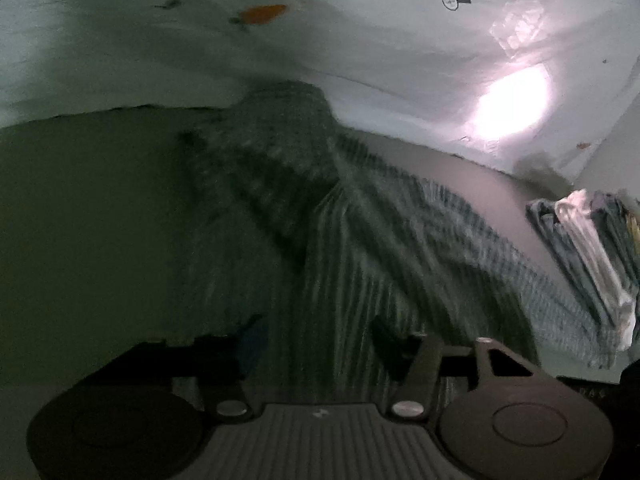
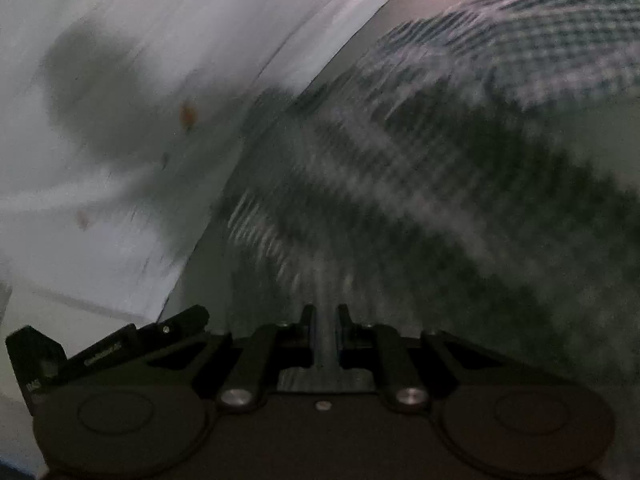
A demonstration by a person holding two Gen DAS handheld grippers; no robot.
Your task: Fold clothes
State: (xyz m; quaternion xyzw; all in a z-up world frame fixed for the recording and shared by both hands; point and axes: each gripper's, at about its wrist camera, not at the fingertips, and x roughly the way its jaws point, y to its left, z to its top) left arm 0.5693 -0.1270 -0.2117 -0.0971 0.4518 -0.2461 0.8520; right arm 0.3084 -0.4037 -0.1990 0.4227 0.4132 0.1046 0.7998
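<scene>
- The checked cloth (image 1: 360,240) lies spread on a dark tabletop (image 1: 88,216). It is green and white, and it looks blurry in both views.
- In the left view, the cloth runs from the bottom middle up to a bunched lump near the back edge of the tabletop.
- The left gripper (image 1: 316,344) is low over the cloth. Its jaws stand apart, with cloth showing in the gap between them. I cannot tell if the fingers touch the cloth.
- The right gripper (image 2: 326,320) has its jaws almost closed. They pinch a thin fold of the cloth (image 2: 440,184) that stands up between them.
- In the right view, the cloth fans out from that pinch and fills most of the right side.
- Behind the tabletop is a white sheet (image 1: 360,40) with little orange carrot shapes (image 1: 262,14) on it.
- A bright spot of light (image 1: 514,104) shines on the sheet at the right.
- At the right edge of the left view sits a pile of other clothes (image 1: 588,252), blue-grey and white, near the checked cloth.
</scene>
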